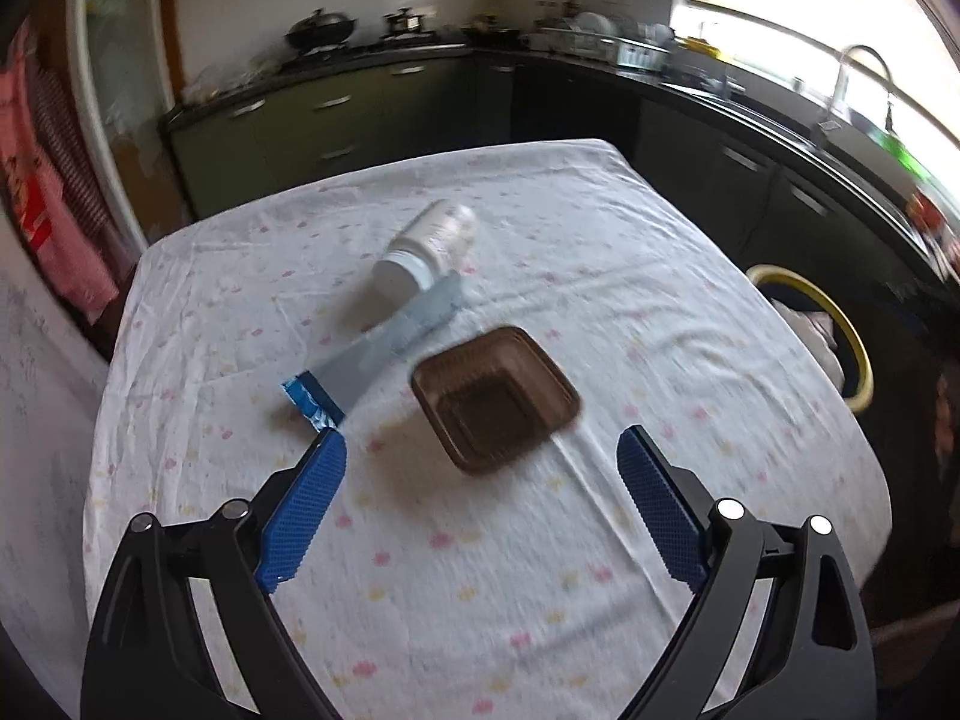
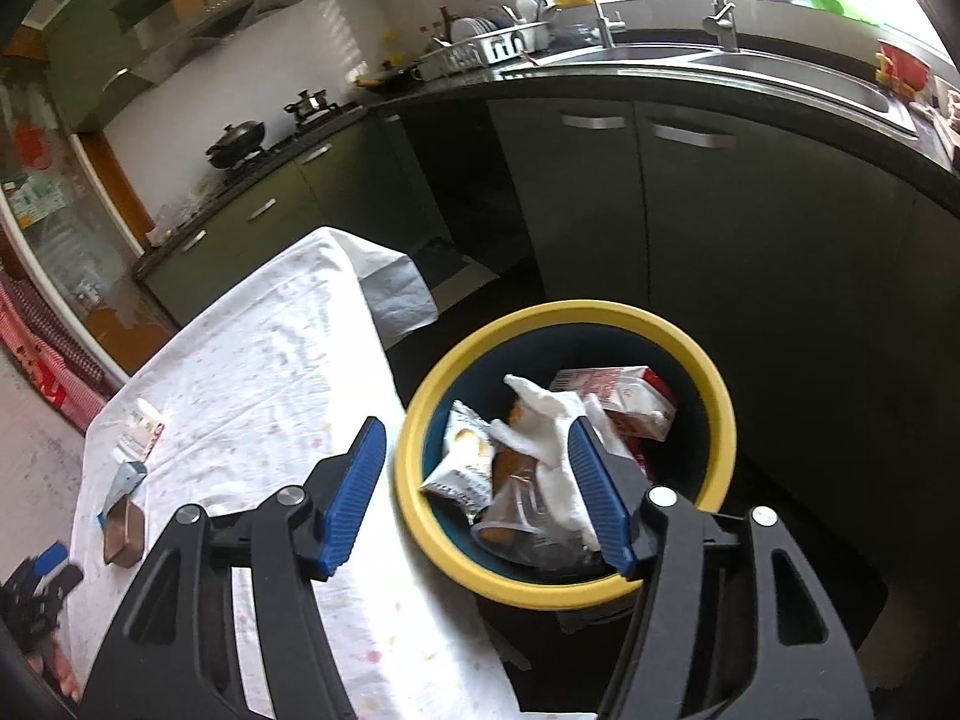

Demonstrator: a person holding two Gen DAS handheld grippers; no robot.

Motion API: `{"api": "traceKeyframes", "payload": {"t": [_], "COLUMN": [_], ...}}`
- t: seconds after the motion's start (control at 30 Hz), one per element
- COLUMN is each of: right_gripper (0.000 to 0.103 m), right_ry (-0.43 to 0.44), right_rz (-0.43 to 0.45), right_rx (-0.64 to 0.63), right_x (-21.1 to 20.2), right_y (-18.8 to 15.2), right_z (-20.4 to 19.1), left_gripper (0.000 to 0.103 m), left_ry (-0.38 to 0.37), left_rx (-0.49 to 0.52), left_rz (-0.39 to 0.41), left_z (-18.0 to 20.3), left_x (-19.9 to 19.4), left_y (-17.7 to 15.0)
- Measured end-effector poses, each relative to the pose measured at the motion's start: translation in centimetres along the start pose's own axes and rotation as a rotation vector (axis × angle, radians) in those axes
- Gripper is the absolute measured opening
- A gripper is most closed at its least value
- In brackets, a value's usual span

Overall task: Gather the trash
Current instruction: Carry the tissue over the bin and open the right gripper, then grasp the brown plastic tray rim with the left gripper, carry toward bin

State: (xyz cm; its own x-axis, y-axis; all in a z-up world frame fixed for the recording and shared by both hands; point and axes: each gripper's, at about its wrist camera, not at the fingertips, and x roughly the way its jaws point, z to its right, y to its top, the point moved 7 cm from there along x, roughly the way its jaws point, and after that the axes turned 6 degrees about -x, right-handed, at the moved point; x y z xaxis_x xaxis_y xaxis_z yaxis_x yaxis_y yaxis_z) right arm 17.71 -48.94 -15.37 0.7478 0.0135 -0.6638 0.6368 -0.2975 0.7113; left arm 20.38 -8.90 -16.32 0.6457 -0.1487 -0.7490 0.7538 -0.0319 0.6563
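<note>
My left gripper is open and empty, just above the table near a brown plastic tray. A silver and blue wrapper lies left of the tray, and a white bottle lies on its side behind it. My right gripper is open and empty, above the yellow-rimmed bin beside the table. The bin holds a white tissue, a snack packet, a red and white carton and a clear cup. The right wrist view also shows the tray, wrapper and bottle.
The table has a white flowered cloth. The bin rim stands off the table's right edge. Dark green kitchen cabinets, a stove with a wok and a sink run behind. The left gripper shows at the right view's lower left.
</note>
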Motion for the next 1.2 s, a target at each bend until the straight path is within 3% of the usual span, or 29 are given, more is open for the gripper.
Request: {"api": "traceKeyframes", "payload": {"t": [0.17,0.4,0.73,0.97,1.2], "right_gripper": [0.066,0.067,0.067,0.067,0.067], "right_ry": [0.033,0.057,0.074,0.065,0.041], "right_rz": [-0.015,-0.022,-0.027,-0.018,-0.002], "right_rx": [-0.024,-0.024,-0.016,-0.008,0.002], "right_x": [0.2,0.6,1.0,0.7,0.1], "right_y": [-0.5,-0.8,-1.0,-0.8,-0.7], "right_z": [-1.0,-1.4,-1.4,-0.9,0.1], "left_gripper": [0.061,0.046,0.006,0.005,0.005], "left_ry": [0.043,0.081,0.067,0.045,-0.044], "left_rx": [-0.111,-0.157,-0.173,-0.110,-0.001], "left_rz": [-0.059,-0.127,-0.163,-0.127,-0.080], "left_z": [-1.9,-2.7,-2.9,-1.4,4.1], "left_x": [3.1,6.2,7.6,5.9,3.3], "left_y": [1.3,0.5,0.0,0.3,1.8]}}
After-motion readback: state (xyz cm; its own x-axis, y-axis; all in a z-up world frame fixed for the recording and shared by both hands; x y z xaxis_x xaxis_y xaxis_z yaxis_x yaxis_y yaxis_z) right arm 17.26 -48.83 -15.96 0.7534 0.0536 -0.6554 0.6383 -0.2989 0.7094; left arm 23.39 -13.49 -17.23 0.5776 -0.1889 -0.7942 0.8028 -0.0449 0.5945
